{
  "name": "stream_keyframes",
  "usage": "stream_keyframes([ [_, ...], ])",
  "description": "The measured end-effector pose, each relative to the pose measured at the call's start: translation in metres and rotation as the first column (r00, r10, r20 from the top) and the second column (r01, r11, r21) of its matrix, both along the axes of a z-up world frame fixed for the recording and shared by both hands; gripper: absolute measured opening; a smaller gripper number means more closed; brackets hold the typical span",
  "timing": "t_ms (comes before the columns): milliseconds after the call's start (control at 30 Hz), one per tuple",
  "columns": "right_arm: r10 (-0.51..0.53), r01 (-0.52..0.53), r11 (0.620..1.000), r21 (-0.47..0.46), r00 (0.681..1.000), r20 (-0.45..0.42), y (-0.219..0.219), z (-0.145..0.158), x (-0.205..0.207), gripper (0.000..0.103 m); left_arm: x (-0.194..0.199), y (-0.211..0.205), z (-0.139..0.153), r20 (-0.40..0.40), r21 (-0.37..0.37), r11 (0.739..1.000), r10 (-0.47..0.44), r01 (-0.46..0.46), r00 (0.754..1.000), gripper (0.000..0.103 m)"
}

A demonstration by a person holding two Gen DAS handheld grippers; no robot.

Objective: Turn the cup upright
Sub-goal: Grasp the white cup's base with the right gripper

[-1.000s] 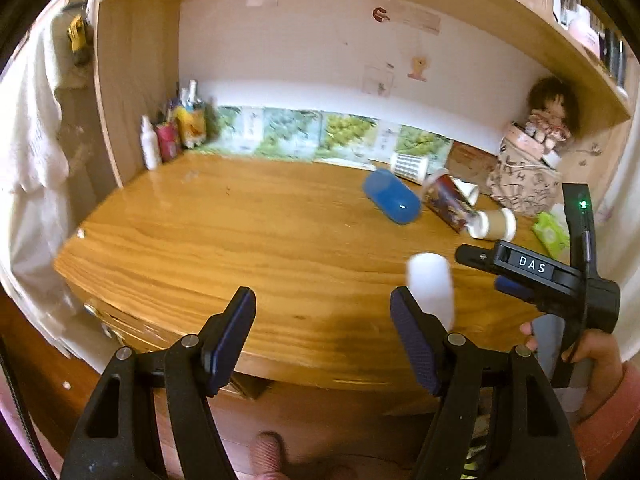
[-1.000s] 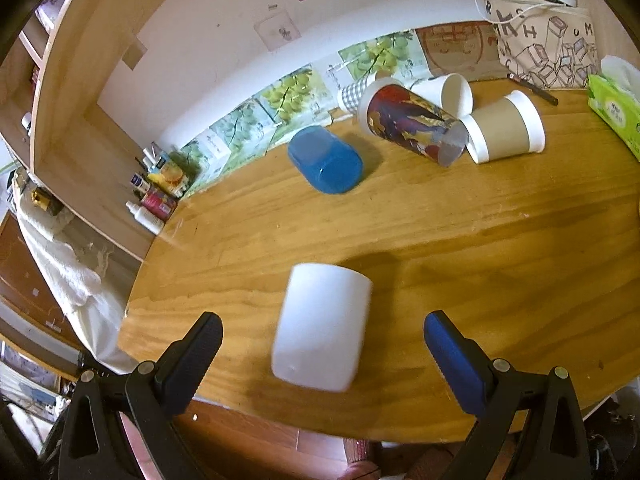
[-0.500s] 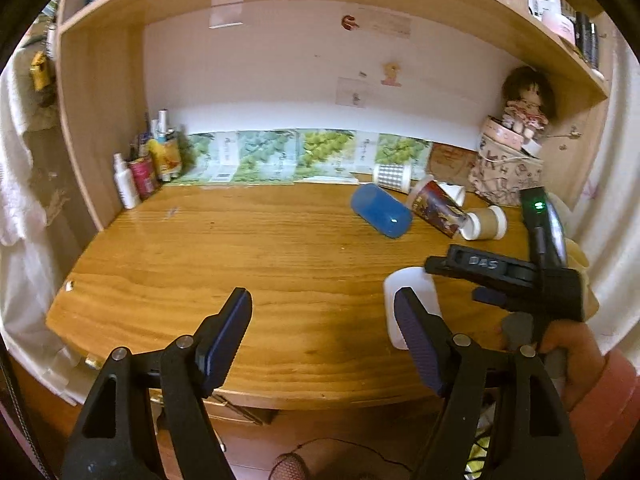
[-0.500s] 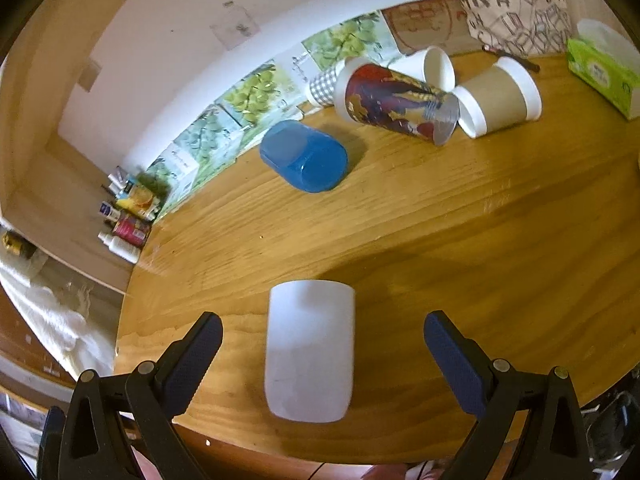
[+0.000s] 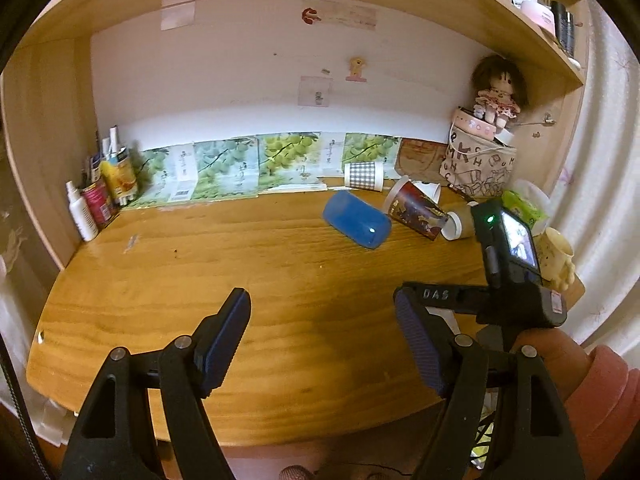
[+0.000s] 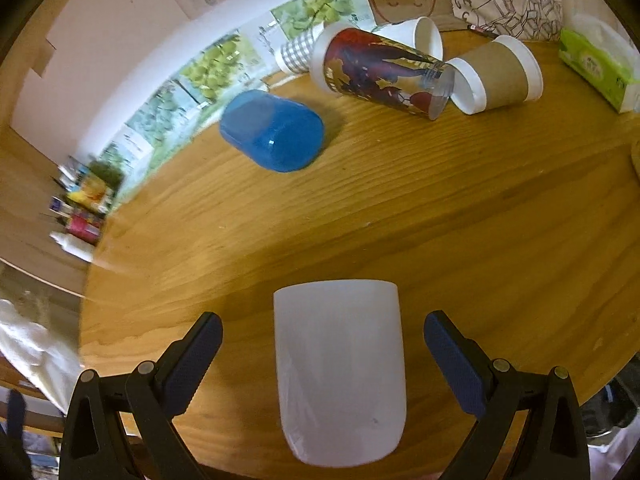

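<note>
A white cup (image 6: pixel 340 368) lies on its side near the front edge of the wooden desk (image 6: pixel 460 220). My right gripper (image 6: pixel 324 344) is open, with one finger on each side of the cup and not touching it. In the left wrist view the cup is hidden behind the right gripper's body (image 5: pixel 496 300). My left gripper (image 5: pixel 320 320) is open and empty above the desk's front part (image 5: pixel 200 280).
A blue cup (image 6: pixel 272 136), a printed tumbler (image 6: pixel 384 72) and a brown paper cup (image 6: pixel 500 74) lie tipped over at the back. A checked cup (image 5: pixel 363 175), a tissue pack (image 6: pixel 596 68), a tote bag with a doll (image 5: pixel 480 164) and bottles (image 5: pixel 100 196) line the back.
My right gripper has moved forward, so its fingers now straddle the white cup. My left gripper has moved forward and up over the desk.
</note>
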State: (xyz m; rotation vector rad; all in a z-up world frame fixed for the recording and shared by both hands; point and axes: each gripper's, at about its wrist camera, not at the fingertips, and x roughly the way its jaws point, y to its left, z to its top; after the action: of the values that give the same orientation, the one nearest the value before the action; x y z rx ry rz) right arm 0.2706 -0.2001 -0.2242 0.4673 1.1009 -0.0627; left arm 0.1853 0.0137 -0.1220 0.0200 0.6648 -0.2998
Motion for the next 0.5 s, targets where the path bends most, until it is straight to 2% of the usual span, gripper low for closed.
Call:
stream_keyframes([
  [233,0.016,-0.022,0.998,-0.06,0.995,-0.096,0.003,-0.013,0.015,0.1,0.015,0.004,0.001,0.004,0.004,0.999,-0.032,0.032,0.999,0.078],
  [500,0.082,-0.098,0.991,-0.091,0.983,-0.162,0.021,-0.021,0.028,0.078,0.026,0.008,-0.002,-0.01,0.007,0.999,-0.04,0.04,0.999,0.078],
])
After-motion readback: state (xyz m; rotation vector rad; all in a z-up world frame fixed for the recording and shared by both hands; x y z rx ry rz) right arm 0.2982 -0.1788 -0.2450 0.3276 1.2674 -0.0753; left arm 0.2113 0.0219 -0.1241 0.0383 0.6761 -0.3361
